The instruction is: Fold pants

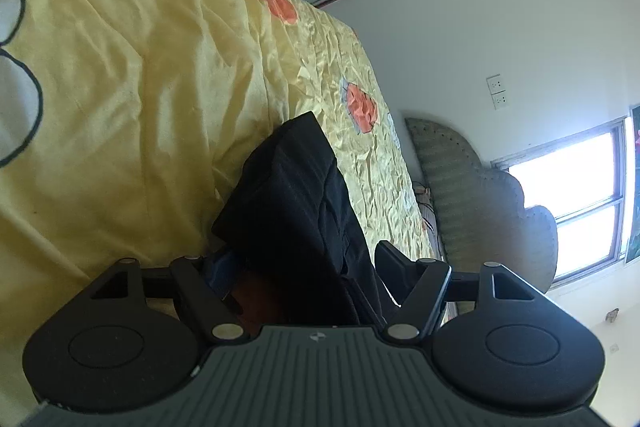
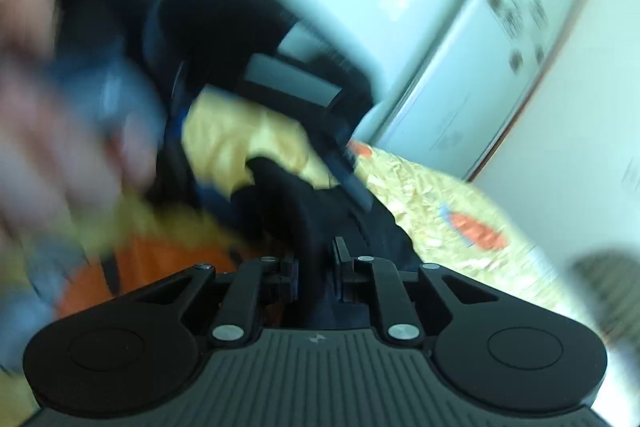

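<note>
The black pants (image 1: 296,211) lie folded on the yellow bedspread (image 1: 120,75), running from my left gripper (image 1: 298,263) toward the far side. The left gripper's jaws stand wide apart with the cloth lying between them, not pinched. In the blurred right wrist view, my right gripper (image 2: 314,259) is shut on a bunch of the black pants (image 2: 296,203), which rises from the jaws. The other gripper and a hand (image 2: 60,99) show blurred at the upper left of that view.
The bed has a crinkled yellow cover with orange flower prints (image 1: 362,107). A padded headboard (image 1: 480,195) and a window (image 1: 576,203) are at the right. A white wall and wardrobe doors (image 2: 440,47) stand behind the bed.
</note>
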